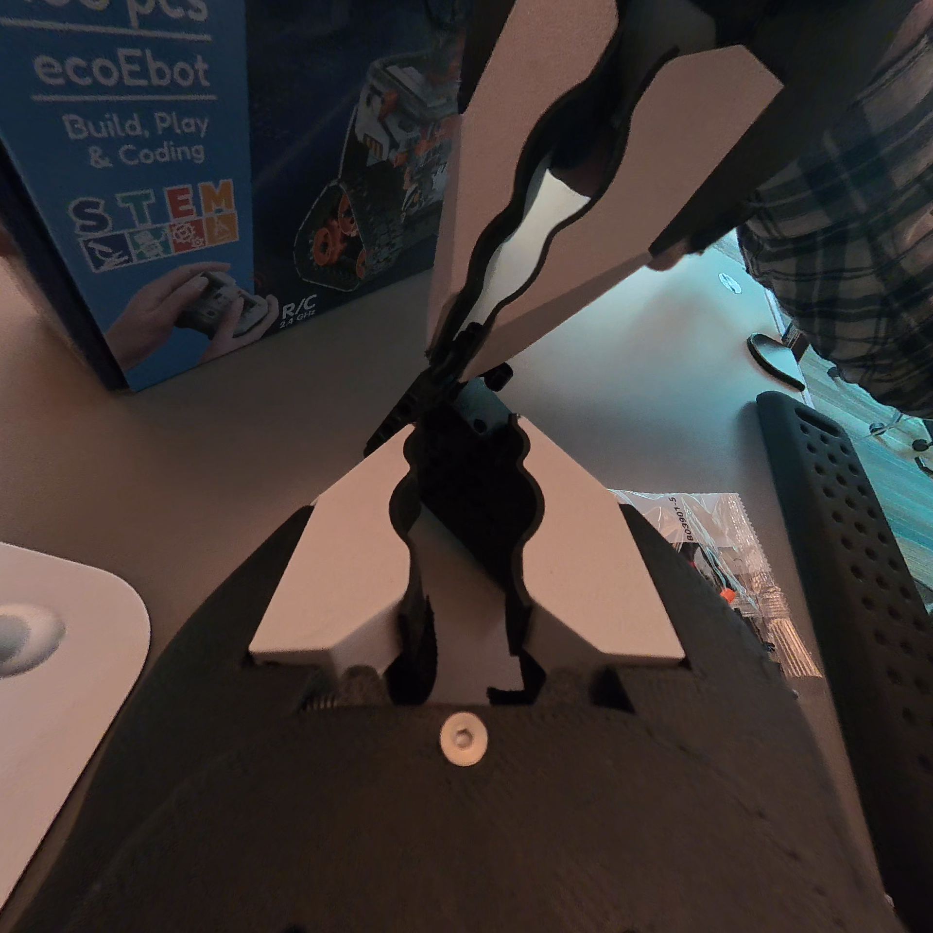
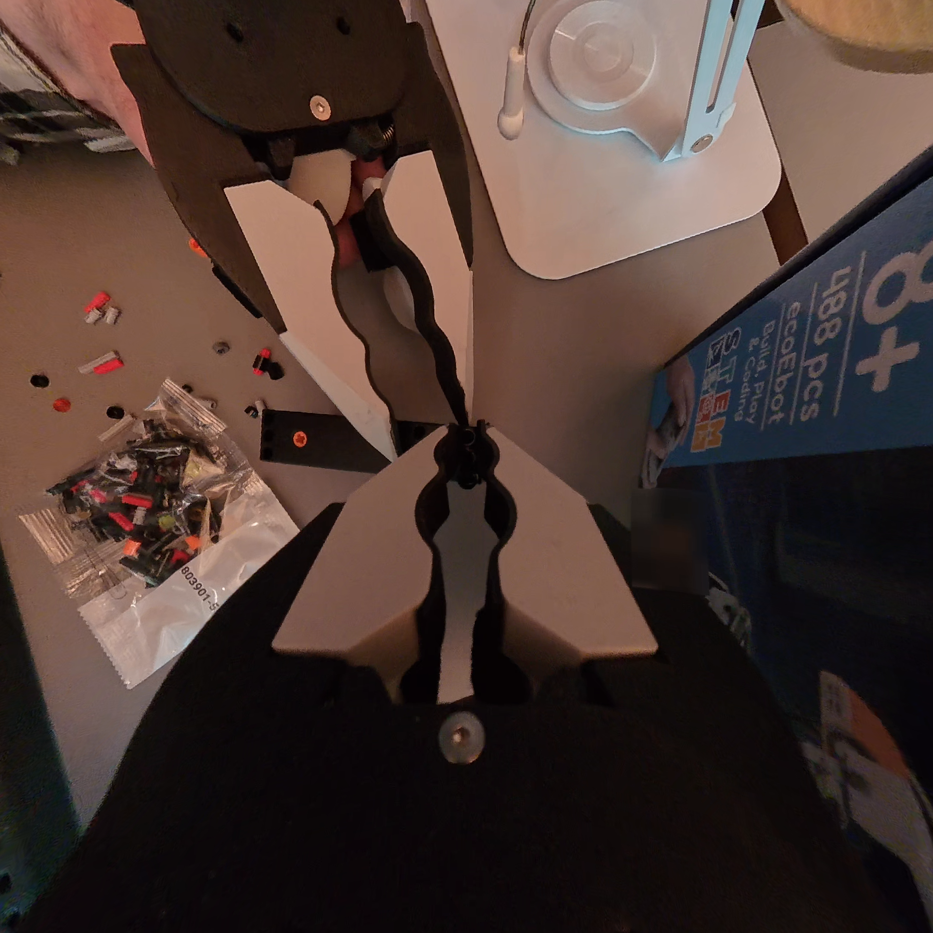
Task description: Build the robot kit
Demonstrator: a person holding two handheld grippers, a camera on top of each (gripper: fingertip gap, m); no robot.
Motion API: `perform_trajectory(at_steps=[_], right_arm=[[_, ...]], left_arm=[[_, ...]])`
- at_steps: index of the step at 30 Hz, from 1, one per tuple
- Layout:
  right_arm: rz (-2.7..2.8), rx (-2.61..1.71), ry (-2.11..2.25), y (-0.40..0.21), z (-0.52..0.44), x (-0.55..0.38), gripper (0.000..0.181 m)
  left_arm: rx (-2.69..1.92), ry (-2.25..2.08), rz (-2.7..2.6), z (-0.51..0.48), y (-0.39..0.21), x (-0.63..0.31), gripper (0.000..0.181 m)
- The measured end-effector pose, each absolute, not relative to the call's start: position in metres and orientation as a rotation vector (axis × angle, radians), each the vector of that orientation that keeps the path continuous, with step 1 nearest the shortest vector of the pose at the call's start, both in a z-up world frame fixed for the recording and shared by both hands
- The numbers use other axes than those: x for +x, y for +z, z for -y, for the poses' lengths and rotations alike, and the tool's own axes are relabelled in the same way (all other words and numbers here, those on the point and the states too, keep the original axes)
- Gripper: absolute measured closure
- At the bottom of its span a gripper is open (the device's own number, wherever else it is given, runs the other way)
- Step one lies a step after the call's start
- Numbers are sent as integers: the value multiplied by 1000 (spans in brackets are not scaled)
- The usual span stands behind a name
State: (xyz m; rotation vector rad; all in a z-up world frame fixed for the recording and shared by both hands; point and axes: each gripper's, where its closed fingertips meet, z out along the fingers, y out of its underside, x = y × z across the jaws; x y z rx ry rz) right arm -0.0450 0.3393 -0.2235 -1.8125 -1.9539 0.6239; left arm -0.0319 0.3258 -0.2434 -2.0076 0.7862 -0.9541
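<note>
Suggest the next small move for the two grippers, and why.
Probably a short, slow push of the right gripper straight toward the left gripper, with both shut. The small black piece in the right fingers meets the black-and-grey part clamped in the left, tip to tip above the table. Whether the two are seated together is hidden.

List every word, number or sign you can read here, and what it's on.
I don't copy out writing; here is what bears it.
Box: blue, with white lettering, coloured letter tiles and small icons on its side.
Bag: clear plastic, holding small parts, with a short black printed code along its edge.
Nothing else shows writing.
</note>
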Motion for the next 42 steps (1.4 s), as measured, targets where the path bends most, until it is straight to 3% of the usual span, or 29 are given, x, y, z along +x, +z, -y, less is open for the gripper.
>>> perform_trajectory(at_steps=[20,29,42], right_arm=[[1771,-1771,633,-218,-340,-16,181],[1771,-1902,468,-278,-338,32,163],[1781,-1876,586,-291,-320,46,169]], left_arm=[[-2038,-889,-820,-326,-241,-36,153],[-2082,-857,-821,-326,-242,-42,148],[-2135,-776,-872,-319,-243,-38,136]])
